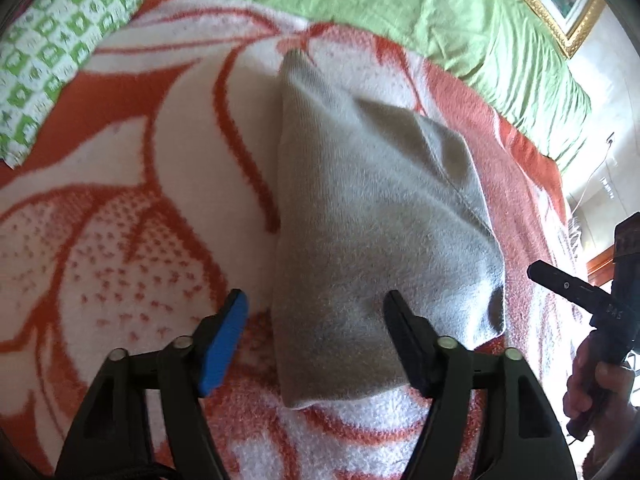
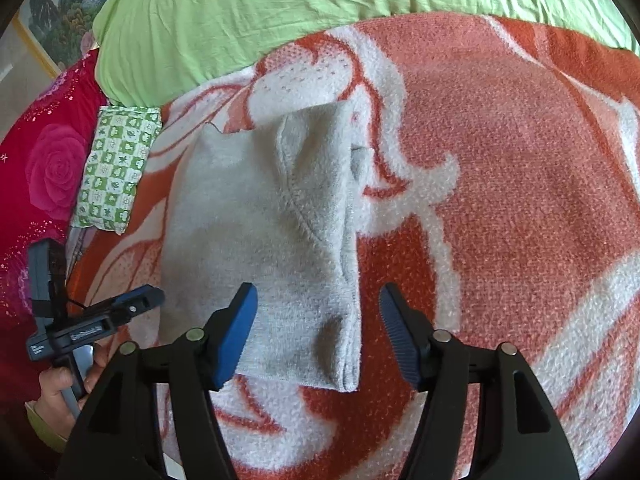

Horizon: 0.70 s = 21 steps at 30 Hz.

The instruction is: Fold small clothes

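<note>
Fingers of both the left gripper and right gripper stand apart, empty, over the folded grey cloth, apparently poised to grasp its near edge for another fold.

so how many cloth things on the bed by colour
grey: 1, the folded garment
green-and-white: 1, the checked cloth
orange-and-white: 1, the blanket
plain green: 1, the sheet
red floral: 1, the cover
total: 5

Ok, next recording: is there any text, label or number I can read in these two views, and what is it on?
Pale embossed lettering on the black handheld left gripper body, right wrist view: too blurred to read.
A small white label below it on the same body: too small to read.
Faint marking on the black handheld right gripper, left wrist view: illegible.
Grey knitted garment, orange-and-white blanket: no text.
</note>
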Tool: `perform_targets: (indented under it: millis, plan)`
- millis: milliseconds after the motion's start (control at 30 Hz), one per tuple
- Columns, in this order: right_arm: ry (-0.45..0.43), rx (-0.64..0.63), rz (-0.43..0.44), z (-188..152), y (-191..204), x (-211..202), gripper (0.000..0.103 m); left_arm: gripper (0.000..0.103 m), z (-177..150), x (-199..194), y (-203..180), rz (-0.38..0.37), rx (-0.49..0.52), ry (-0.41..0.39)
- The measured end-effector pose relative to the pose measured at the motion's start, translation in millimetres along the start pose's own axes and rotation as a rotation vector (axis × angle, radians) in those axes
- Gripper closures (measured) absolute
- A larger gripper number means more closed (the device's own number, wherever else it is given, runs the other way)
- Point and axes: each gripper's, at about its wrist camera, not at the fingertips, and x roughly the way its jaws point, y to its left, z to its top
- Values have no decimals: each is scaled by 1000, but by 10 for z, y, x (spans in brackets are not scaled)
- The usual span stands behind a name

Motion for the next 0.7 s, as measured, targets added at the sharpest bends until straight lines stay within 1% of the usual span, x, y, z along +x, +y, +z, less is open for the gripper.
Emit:
perform_targets:
  millis: [33,100,233,367,533,600,700]
  plan:
    - [-5,4,4,-15,15,-4,35,29,-9,-29,-15,8,14,-17]
    - [-27,8,6,-57,55,-19,31,24,-29,-62,-42,34,38,-36]
    - [-66,21,-8,-178,179,-52,26,24,-109,-103,-89,47,89,-49]
    - [-101,4,-17,-333,304,-59,19,22,-226,-122,-170,80,154,-61]
    - [-89,-37,-43,-501,402,-23,18,21,-425,-247,-240,124,178,-102]
    - [-97,-56,-48,-561,422,-41,18,21,-469,-298,-252,137,181,-112]
    - [-102,-70,-50,-643,443,-87,18,21,-534,-429,-236,163,163,-127]
